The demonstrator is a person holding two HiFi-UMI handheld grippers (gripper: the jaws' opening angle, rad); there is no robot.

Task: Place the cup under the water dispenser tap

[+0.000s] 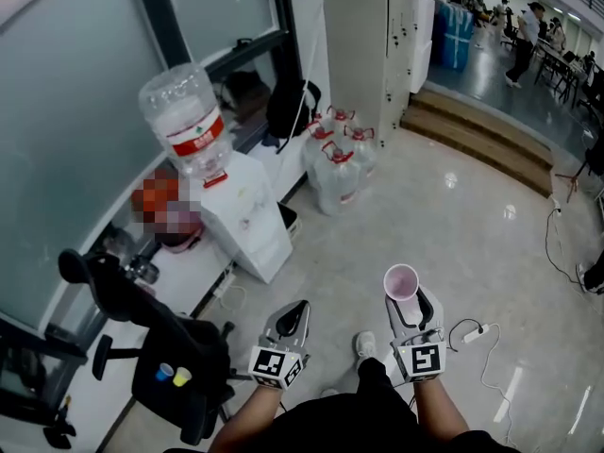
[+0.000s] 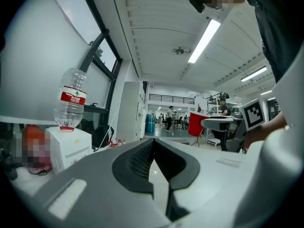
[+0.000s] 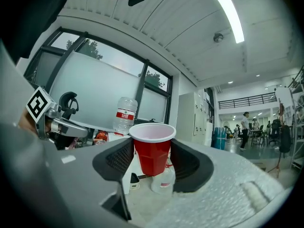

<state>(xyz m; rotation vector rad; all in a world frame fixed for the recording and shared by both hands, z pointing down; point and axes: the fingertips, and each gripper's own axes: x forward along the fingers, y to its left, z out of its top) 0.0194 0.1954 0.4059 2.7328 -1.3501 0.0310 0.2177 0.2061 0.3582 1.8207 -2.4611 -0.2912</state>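
Note:
A red cup [image 3: 153, 158] with a white inside stands upright between my right gripper's [image 3: 151, 146] jaws, which are shut on its sides; in the head view the cup [image 1: 401, 280] rides at the right gripper [image 1: 408, 302] over the floor. The white water dispenser [image 1: 253, 217] with a clear bottle [image 1: 186, 121] on top stands against the window wall, ahead and to the left, well apart from the cup. The left gripper [image 1: 291, 317] is held beside the right one. Its jaws [image 2: 153, 141] meet at the tips with nothing in them. The dispenser's tap is not visible.
Several spare water bottles [image 1: 337, 161] stand on the floor beyond the dispenser. A black office chair [image 1: 165, 352] is close at my left. A cable with a power strip [image 1: 475, 332] lies on the floor at right. Wooden steps [image 1: 481, 138] rise farther back.

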